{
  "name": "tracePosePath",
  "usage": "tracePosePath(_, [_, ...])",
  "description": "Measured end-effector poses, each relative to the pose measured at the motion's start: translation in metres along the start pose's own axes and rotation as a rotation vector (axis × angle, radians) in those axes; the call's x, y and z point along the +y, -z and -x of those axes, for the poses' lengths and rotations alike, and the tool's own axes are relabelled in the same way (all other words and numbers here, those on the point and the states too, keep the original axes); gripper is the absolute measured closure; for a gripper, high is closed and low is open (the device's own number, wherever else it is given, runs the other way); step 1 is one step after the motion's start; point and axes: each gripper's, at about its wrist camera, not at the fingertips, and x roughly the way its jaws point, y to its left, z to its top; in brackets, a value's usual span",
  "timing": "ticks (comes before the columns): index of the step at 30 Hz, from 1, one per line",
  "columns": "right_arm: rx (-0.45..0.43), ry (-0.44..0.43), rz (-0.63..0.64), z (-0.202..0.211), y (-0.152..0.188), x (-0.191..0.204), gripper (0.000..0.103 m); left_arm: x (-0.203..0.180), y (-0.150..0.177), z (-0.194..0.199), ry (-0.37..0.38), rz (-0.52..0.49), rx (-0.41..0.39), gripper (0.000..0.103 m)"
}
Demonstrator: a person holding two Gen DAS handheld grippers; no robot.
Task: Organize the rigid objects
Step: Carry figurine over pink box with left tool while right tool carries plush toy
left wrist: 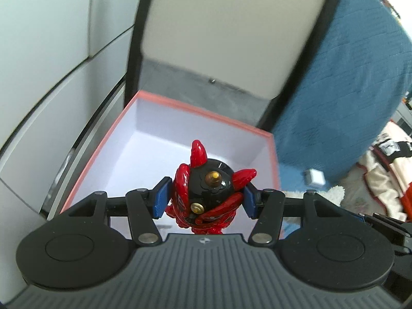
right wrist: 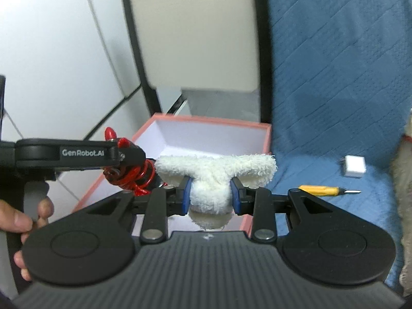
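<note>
- Blue quilted cover [right wrist: 334,77] lies right of one open box [right wrist: 206,126], pink-rimmed with smooth white walls.
- Left gripper [left wrist: 206,197] clamps one glossy red-and-black toy [left wrist: 208,193] above the box.
- Right gripper [right wrist: 209,195] squeezes one fluffy white plush [right wrist: 213,172] above the box.
- Right of the box: one yellow knife [right wrist: 319,190], one white cube [right wrist: 354,166].

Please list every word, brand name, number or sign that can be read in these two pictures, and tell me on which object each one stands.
"GenRobot.AI": white letters on the side of the left gripper, seen in the right wrist view.
A small round emblem on the front edge of each gripper body: a sign only, no letters readable.
Dark print on the cloth at the far right of the left wrist view: too blurred to read.
No other readable text.
</note>
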Motion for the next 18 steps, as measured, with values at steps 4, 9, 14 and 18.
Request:
tracePosePath(4, [0.068, -0.003, 0.016, -0.031, 0.016, 0.01, 0.068, 0.023, 0.012, -0.029, -0.013, 0.034, 0.055, 0.041])
tracePosePath(9, [0.156, 0.008, 0.03, -0.067, 0.029, 0.017, 0.068, 0.049, 0.028, -0.052, -0.044, 0.06, 0.113, 0.041])
tracePosePath(14, [0.194, 0.009, 0.03, -0.083, 0.04, 0.018, 0.068, 0.063, 0.036, -0.065, -0.058, 0.083, 0.133, 0.041])
tracePosePath(18, [0.189, 0.014, 0.034, -0.081, 0.042, 0.018, 0.066, 0.058, 0.037, -0.073, -0.046, 0.085, 0.147, 0.04])
